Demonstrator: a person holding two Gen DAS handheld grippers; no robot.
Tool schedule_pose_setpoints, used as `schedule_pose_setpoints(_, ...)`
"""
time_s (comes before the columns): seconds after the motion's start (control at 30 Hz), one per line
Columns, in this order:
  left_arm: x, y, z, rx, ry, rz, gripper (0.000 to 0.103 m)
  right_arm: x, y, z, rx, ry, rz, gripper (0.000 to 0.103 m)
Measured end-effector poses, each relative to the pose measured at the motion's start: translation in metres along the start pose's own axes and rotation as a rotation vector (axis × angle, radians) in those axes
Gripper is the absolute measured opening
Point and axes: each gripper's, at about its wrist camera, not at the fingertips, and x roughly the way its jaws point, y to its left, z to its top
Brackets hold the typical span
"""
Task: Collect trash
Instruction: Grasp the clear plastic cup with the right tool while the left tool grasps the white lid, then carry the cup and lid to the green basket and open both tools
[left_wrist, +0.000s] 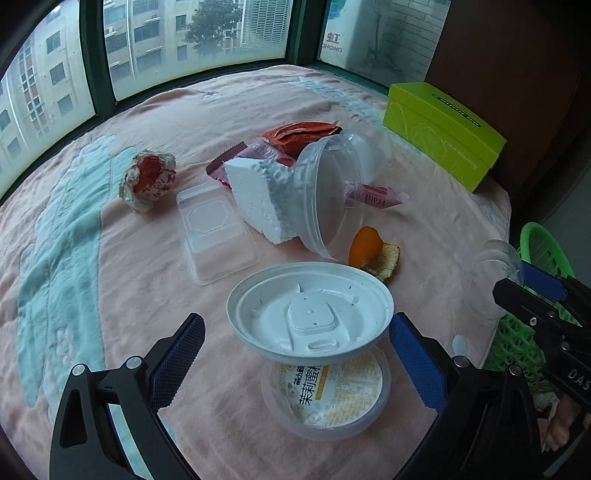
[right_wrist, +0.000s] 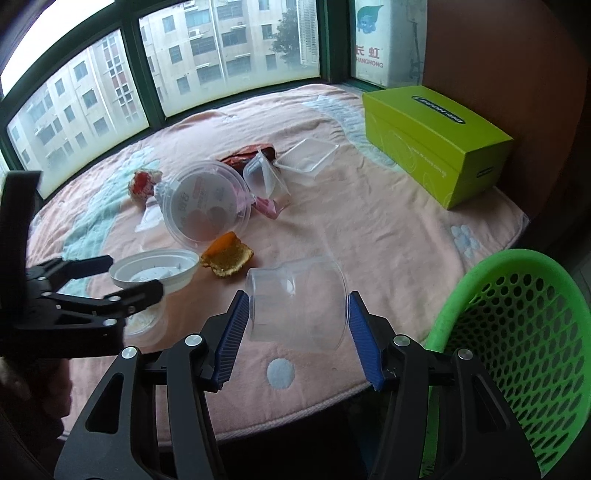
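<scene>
Trash lies on a pink blanket (left_wrist: 155, 295). My left gripper (left_wrist: 297, 354) is open around a white plastic lid (left_wrist: 310, 314) that leans on a clear labelled cup (left_wrist: 332, 398); the lid also shows in the right wrist view (right_wrist: 155, 271). My right gripper (right_wrist: 295, 325) is shut on a clear plastic cup (right_wrist: 299, 302), held on its side above the blanket, left of the green basket (right_wrist: 517, 332). Orange peel (left_wrist: 373, 251), a foam block (left_wrist: 262, 199), a clear tub (left_wrist: 328, 195), a flat clear tray (left_wrist: 214, 232), a crumpled wrapper (left_wrist: 147, 179) and red snack wrappers (left_wrist: 299, 136) lie beyond.
A lime-green box (left_wrist: 443, 129) stands at the back right by a brown wall. Windows run along the far edge. The blanket's edge drops off at the right, with the green basket (left_wrist: 535, 258) beside it. A clear square tray (right_wrist: 306, 160) lies near the box.
</scene>
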Motion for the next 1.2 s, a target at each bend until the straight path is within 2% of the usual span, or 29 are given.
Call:
schedule_pose_setpoints(0.13,0.001,0.001,0.0,0.0,-0.004,-0.024,0.095,-0.003,-0.001,-0.002,0.006,-0.004,0.004,0.055)
schedule_pose_setpoints(0.2,0.0,0.001,-0.001,0.001,-0.006,-0.051,0.084,-0.004,-0.003,-0.003,0.017,0.0,0.014,0.055)
schedule_pose_setpoints(0.4,-0.009,0.002,-0.003,-0.006,-0.025,-0.08,0.083,-0.012,-0.002,-0.003,0.019,-0.019,0.02,0.055)
schedule_pose_setpoints(0.7,-0.049,-0.006,-0.006,-0.003,-0.079,-0.121,0.083,-0.034,-0.008,-0.009,0.042,-0.051,0.03,0.055)
schedule_pose_setpoints(0.97,-0.09,-0.045,0.003,0.063,-0.161,-0.208,0.083,-0.072,-0.038,-0.02,0.106,-0.115,-0.035,0.055)
schedule_pose_setpoints(1.2,-0.091,-0.101,0.016,0.141,-0.17,-0.29,0.083,-0.095,-0.08,-0.039,0.19,-0.121,-0.115,0.055)
